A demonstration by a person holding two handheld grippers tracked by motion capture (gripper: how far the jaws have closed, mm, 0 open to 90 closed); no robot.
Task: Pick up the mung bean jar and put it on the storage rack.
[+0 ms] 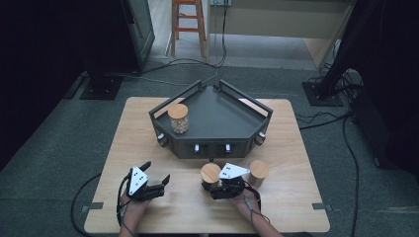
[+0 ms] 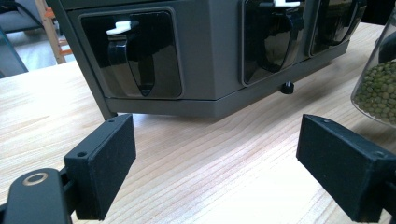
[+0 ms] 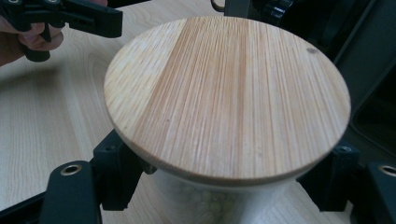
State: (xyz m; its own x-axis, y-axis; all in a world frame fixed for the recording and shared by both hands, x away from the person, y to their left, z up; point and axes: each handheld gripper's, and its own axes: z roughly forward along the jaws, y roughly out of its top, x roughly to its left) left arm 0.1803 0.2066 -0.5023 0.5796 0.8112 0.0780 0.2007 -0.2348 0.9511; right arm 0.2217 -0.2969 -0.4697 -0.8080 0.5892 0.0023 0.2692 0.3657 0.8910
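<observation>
Wooden surface (image 1: pixel 148 148) seen from above, with a dark angular tray-topped dispenser (image 1: pixel 217 116) at its middle. One bamboo-lidded jar of pale nuts (image 1: pixel 178 118) already up on the tray's left side. Right gripper (image 1: pixel 213 191) clamped on a second lidded jar (image 1: pixel 211 174) near the front edge of the surface, just before the dispenser. A third lidded jar (image 1: pixel 259 172) waiting just to the right, untouched. Left gripper (image 1: pixel 157 174) idle at front left, jaws wide apart, nothing between them.

Judged progress: perhaps a third done — one jar placed, one gripped but not yet lifted, one left.

Right gripper view: round striped bamboo lid (image 3: pixel 229 93) close up, black jaws pressing the glass body beneath from both sides; the other hand's gripper at top left. Jar contents unclear here.

Left gripper view: low angle on the dispenser's front with black spouts and white levers (image 2: pixel 122 27), hidden detail from above; green beans in a glass jar (image 2: pixel 378 88) at the right edge.
</observation>
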